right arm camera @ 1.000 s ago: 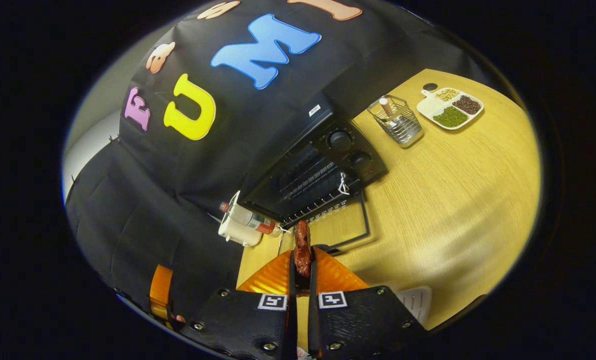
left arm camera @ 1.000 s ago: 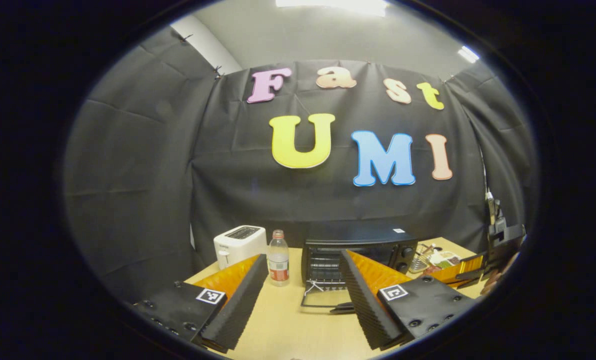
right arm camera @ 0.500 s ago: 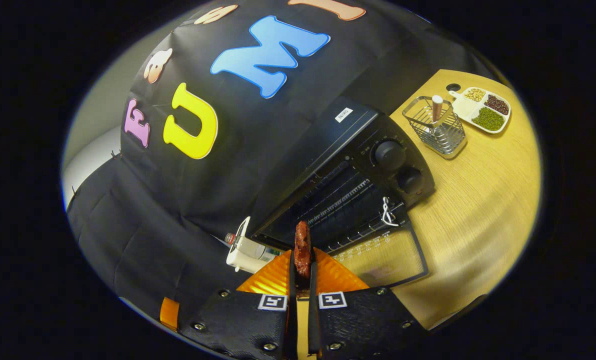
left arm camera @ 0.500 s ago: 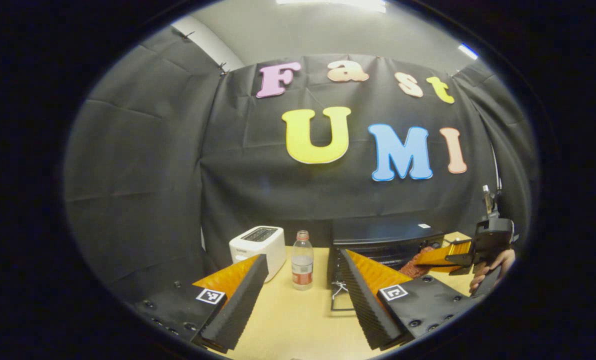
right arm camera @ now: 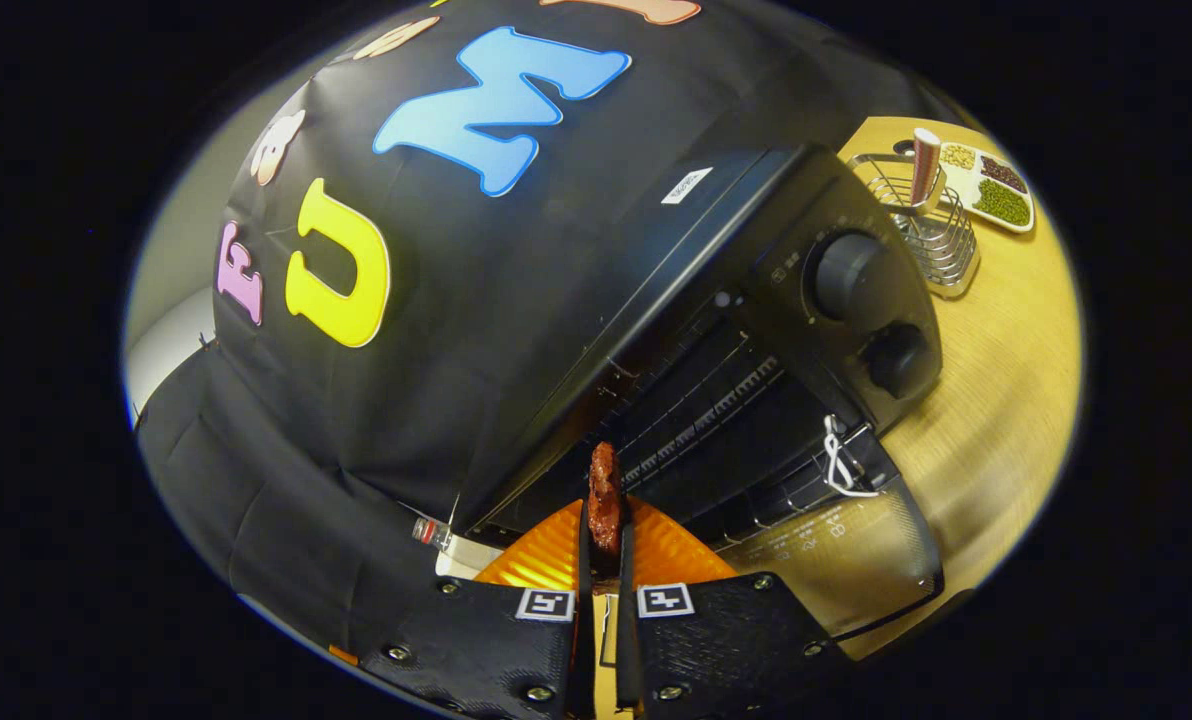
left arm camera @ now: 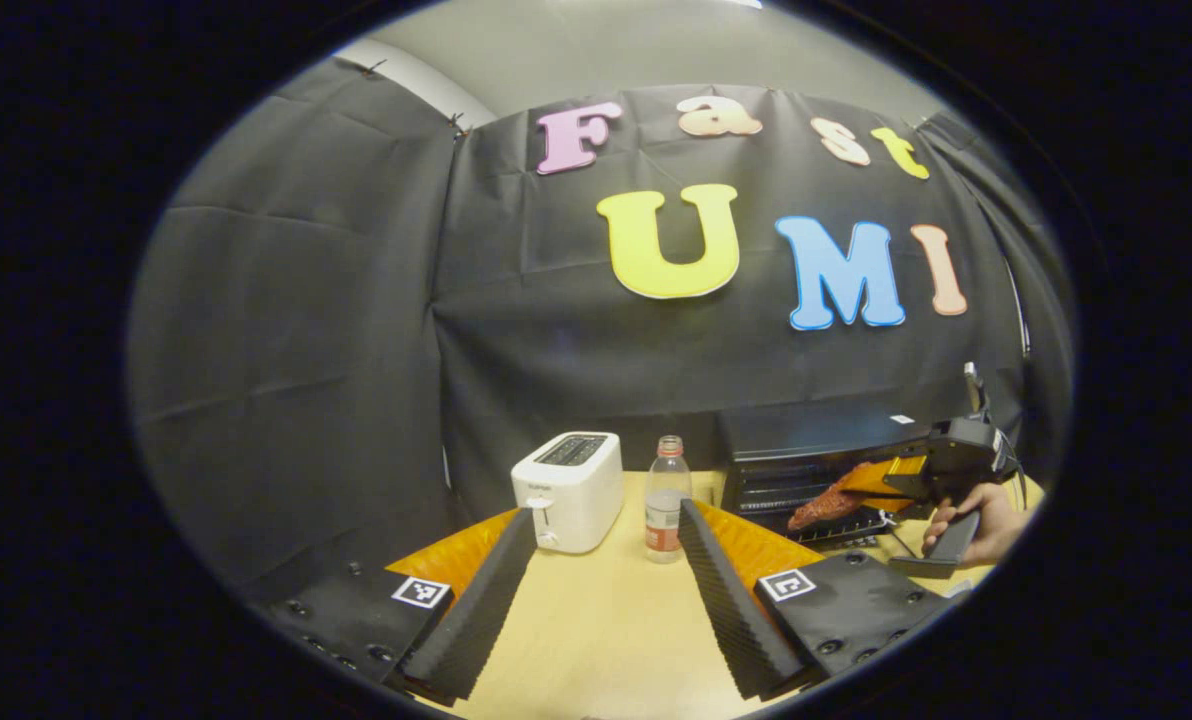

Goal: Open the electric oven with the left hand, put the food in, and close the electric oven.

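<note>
Right tongs (right arm camera: 604, 560), clenched on reddish-brown meat strip (right arm camera: 604, 497), have advanced to open black electric oven (right arm camera: 756, 330) ahead: insertion imminent. Left tongs (left arm camera: 606, 585) released, idle.

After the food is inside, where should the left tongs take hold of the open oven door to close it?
Probably the free front edge of the door, farthest from the oven body. The door is folded down toward the table, so the open left tongs could come from the front, one finger above the edge and one under, then lift.
</note>
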`<state>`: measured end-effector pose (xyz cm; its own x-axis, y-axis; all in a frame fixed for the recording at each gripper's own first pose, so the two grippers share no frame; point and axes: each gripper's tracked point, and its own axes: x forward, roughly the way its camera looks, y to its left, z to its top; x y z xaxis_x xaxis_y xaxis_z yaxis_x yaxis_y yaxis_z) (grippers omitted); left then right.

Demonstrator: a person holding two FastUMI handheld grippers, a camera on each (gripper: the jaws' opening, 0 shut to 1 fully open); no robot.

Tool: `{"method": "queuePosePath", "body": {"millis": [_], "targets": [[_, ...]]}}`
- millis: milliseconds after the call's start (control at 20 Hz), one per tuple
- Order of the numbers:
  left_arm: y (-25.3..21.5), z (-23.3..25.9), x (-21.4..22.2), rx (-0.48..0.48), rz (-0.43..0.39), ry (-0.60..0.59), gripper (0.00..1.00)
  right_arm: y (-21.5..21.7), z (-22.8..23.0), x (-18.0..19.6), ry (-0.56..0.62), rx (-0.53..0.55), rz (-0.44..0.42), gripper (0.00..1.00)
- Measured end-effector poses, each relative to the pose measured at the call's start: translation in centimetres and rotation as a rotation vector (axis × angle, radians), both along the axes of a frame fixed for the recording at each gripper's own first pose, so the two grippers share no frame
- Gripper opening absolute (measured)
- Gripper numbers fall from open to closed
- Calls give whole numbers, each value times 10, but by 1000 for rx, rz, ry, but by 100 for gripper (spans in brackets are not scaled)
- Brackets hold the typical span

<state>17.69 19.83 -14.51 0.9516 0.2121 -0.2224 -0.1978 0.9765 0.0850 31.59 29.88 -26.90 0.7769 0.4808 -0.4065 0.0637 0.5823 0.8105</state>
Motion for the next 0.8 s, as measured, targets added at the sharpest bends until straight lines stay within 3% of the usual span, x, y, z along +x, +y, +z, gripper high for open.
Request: {"method": "queuePosePath", "body": {"millis": [350, 450, 500, 600, 650, 750, 800], "targets": [[22, -13, -9, 15, 48, 38, 96, -5, -22, 22, -10, -66, -38, 10], [24, -14, -11, 7, 61, 39, 96, -13, -31, 24, -15, -125, -44, 17], [23, -15, -11, 4, 64, 39, 91, -21, -32, 21, -14, -173, -49, 25], [21, -13, -11, 9, 63, 37, 91, -26, -37, 21, -27, -240, -55, 37], [19, -12, -11, 11, 58, 37, 91, -28, -36, 19, -31, -257, -50, 59], [12, -12, -10, 18, 46, 33, 91, -35, -31, 18, -50, -298, -55, 79], [9, -12, -10, 18, 42, 34, 91, -38, -29, 16, -65, -328, -53, 97]]}}
